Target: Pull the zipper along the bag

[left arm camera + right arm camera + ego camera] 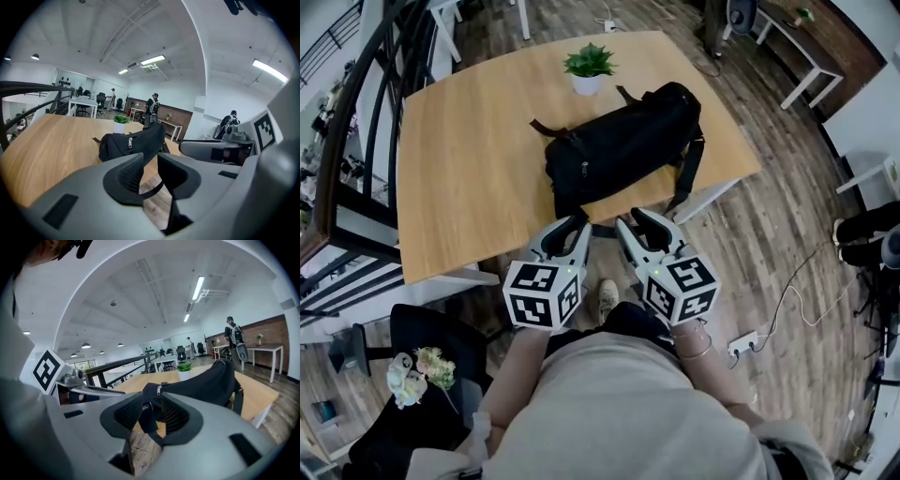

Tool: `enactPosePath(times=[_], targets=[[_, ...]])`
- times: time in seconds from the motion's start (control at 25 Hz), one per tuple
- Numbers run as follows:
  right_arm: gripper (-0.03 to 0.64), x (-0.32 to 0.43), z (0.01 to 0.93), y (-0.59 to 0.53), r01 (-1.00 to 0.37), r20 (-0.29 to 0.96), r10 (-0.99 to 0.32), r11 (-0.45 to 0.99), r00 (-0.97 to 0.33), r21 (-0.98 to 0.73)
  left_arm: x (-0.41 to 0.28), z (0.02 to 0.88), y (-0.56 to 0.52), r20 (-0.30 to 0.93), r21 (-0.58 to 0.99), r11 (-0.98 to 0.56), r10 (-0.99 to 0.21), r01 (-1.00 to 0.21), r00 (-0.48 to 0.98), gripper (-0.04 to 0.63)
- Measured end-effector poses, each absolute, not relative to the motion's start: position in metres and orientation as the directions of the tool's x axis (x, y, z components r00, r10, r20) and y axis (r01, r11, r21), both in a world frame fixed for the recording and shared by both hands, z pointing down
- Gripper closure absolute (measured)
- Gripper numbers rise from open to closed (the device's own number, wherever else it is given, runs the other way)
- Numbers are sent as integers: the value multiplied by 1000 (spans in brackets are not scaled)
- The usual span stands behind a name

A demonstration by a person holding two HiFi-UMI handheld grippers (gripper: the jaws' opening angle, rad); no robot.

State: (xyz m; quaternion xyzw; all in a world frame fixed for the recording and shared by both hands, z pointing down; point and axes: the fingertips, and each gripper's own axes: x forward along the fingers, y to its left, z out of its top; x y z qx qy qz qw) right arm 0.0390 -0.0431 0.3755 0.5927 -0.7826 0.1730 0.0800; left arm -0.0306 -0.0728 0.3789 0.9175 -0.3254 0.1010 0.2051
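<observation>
Bag [623,145], black, lies on the wooden counter [459,178] toward its near edge, close to a potted plant [589,67]; its zipper pull [159,390] faces the person; the left hand-held gripper [567,225] and right hand-held gripper [636,220] hover side by side short of the bag, the left's jaws narrowly apart, the right's wider, neither gripping anything.

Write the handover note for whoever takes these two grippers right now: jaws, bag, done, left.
Left gripper: jaws apart, nothing held.
Right gripper: jaws wide apart, nothing gripped; the bag's strap shows in the gap, pads not pressing it.
Black bag lies on the wooden table, near its front edge; its zipper pull faces the grippers.
Done: nothing yet; zipper untouched.
Left: grip the pull, draw the zipper along the bag.
</observation>
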Motion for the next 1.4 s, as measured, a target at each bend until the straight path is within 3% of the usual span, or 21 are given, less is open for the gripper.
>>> enactPosePath(times=[0.36,0.8,1.4], targets=[[503,75,379,-99,-917,327,-858,355,-396,-179,4,384,-124,333,304,-626,-637,-719,695,506],[511,81,394,-118,-871,340,-803,430,-489,-238,-3,398,-138,394,287,-529,-695,-799,602,506],[512,72,407,-124,-864,366,-784,432,-501,-258,-34,409,-156,421,297,-460,-724,-837,547,505]])
